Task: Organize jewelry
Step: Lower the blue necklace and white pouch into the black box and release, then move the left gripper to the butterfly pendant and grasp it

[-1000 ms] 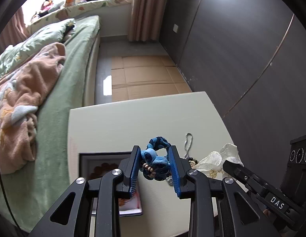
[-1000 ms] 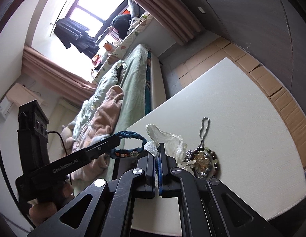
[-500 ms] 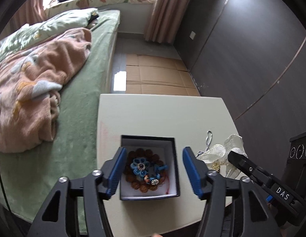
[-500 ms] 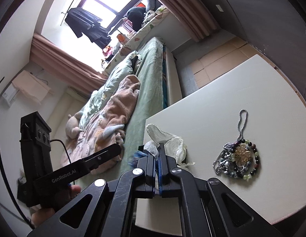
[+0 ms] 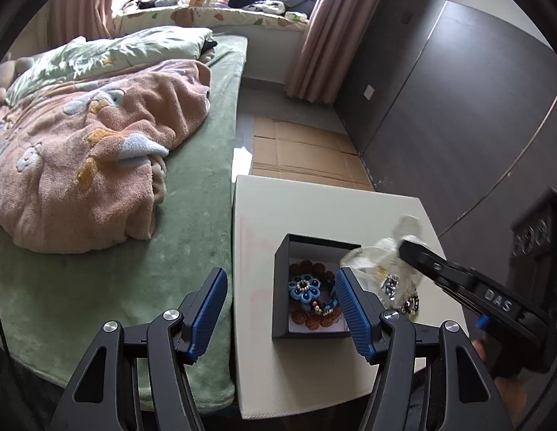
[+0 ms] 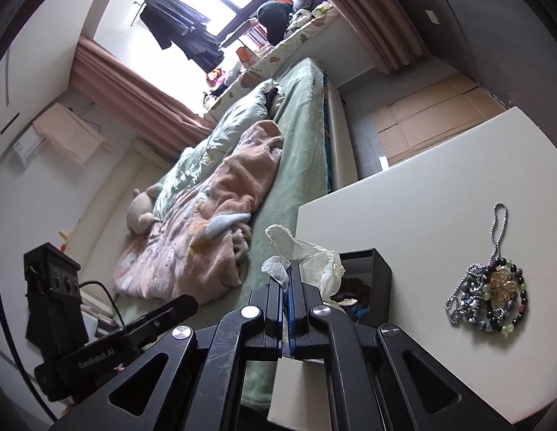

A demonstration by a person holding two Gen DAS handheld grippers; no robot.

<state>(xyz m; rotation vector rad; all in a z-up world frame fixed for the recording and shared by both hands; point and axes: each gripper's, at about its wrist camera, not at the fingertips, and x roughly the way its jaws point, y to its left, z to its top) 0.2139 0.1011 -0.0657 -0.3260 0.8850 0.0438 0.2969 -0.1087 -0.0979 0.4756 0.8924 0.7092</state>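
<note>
A black jewelry box point(image 5: 282, 287) sits on the white table point(image 5: 256, 222). Inside lie a blue flower bracelet point(image 5: 302, 287) and brown beads. My left gripper point(image 5: 280, 309) is open and empty, held above the box's left side. My right gripper point(image 6: 289, 276) is shut on a clear plastic bag point(image 6: 307, 255), held above the box point(image 6: 379, 280); the bag also shows in the left wrist view point(image 5: 379, 258). A cluster of beaded bracelets with a silver chain point(image 6: 490, 301) lies on the table point(image 6: 440, 194) to the right.
A bed with a green cover point(image 5: 192, 215) and a pink blanket point(image 5: 98, 151) runs along the table's left edge. A dark wardrobe wall point(image 5: 458, 107) stands to the right. Cardboard sheets point(image 5: 303, 151) cover the floor beyond the table.
My left gripper opened and dropped the blue bracelet into the box, then drew back. My right gripper moved the plastic bag left, away from the bead cluster and over the box.
</note>
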